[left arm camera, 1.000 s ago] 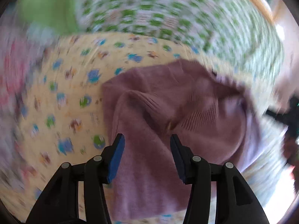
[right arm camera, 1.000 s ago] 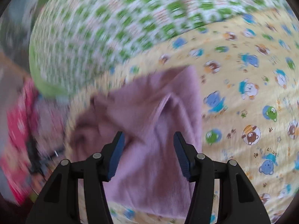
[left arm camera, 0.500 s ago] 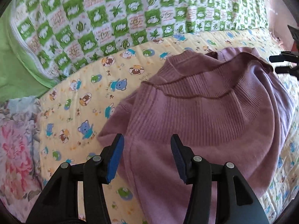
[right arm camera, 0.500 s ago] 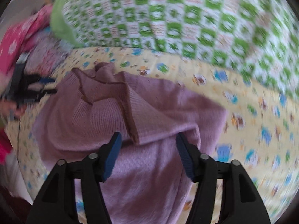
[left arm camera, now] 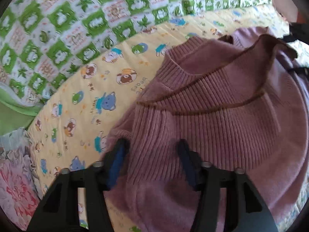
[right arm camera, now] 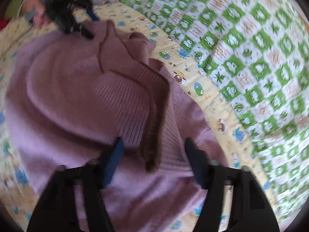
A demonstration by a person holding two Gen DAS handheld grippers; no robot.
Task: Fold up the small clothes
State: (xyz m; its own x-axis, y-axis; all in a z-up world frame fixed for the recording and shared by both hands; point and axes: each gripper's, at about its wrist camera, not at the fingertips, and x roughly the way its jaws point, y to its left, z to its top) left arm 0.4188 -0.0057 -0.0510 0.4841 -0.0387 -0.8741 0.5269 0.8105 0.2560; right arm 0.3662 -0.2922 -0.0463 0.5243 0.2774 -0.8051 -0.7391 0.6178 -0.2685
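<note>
A mauve knitted sweater [left arm camera: 222,119] lies rumpled on a yellow cartoon-print mat [left arm camera: 81,100]; its ribbed hem with a brown edge is folded over. My left gripper [left arm camera: 152,147] is open, fingers straddling the ribbed cloth at its left edge. The sweater also shows in the right wrist view [right arm camera: 77,96]. My right gripper [right arm camera: 153,145] is open over the brown-edged fold [right arm camera: 154,127]. The left gripper appears far off in the right wrist view [right arm camera: 77,15], blurred.
A green-and-white checked quilt [left arm camera: 77,23] lies behind the mat and shows in the right wrist view [right arm camera: 251,48]. Floral pink cloth [left arm camera: 15,183] is piled at the left. The mat [right arm camera: 212,100] runs bare beside the sweater.
Both grippers have moved in closer and lower over the sweater, which has been spread wider than a second ago. Both stay open.
</note>
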